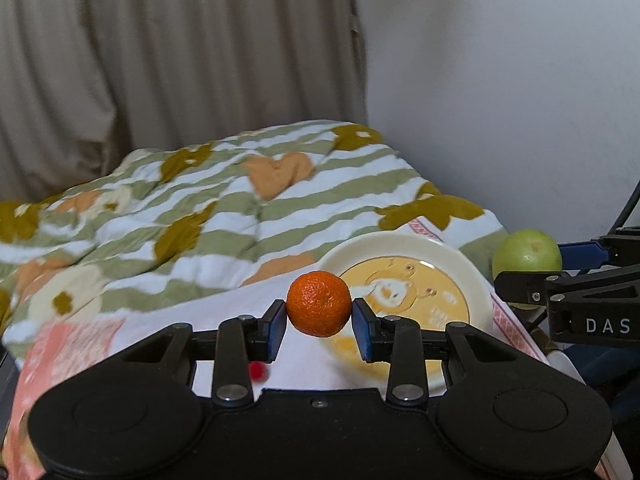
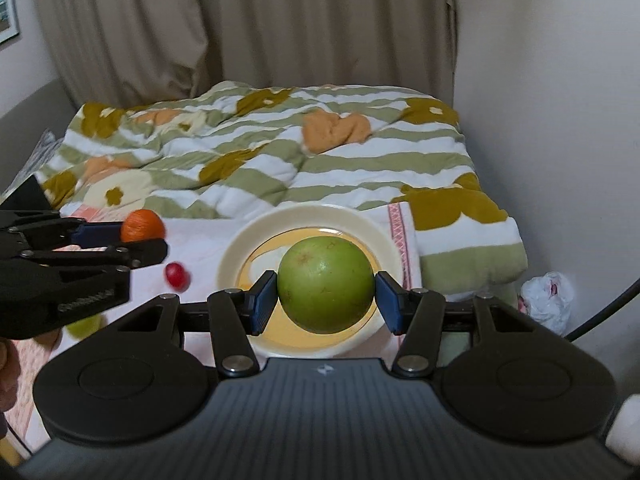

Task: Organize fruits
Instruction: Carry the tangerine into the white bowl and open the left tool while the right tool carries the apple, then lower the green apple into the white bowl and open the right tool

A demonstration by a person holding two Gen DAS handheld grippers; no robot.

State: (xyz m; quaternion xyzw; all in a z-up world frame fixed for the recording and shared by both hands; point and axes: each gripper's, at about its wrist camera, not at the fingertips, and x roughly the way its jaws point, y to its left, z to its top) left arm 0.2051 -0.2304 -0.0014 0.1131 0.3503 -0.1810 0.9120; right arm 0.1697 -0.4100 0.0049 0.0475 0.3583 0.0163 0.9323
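Observation:
My left gripper (image 1: 319, 316) is shut on a small orange mandarin (image 1: 319, 304) and holds it in the air just left of a cream plate (image 1: 472, 276) with a yellow cartoon centre. My right gripper (image 2: 326, 300) is shut on a green apple (image 2: 326, 285) and holds it above the same plate (image 2: 232, 256). In the right wrist view the left gripper (image 2: 144, 240) and its mandarin (image 2: 143, 225) show at the left. In the left wrist view the apple (image 1: 527, 254) and the right gripper (image 1: 520, 284) show at the right.
A small red fruit (image 2: 176, 274) lies on the white cloth (image 2: 200, 240) left of the plate; it also shows in the left wrist view (image 1: 256, 371). A green fruit (image 2: 82, 326) sits partly hidden under the left gripper. A striped floral quilt (image 2: 280, 160) covers the bed behind. A white plastic bag (image 2: 548, 296) lies on the right.

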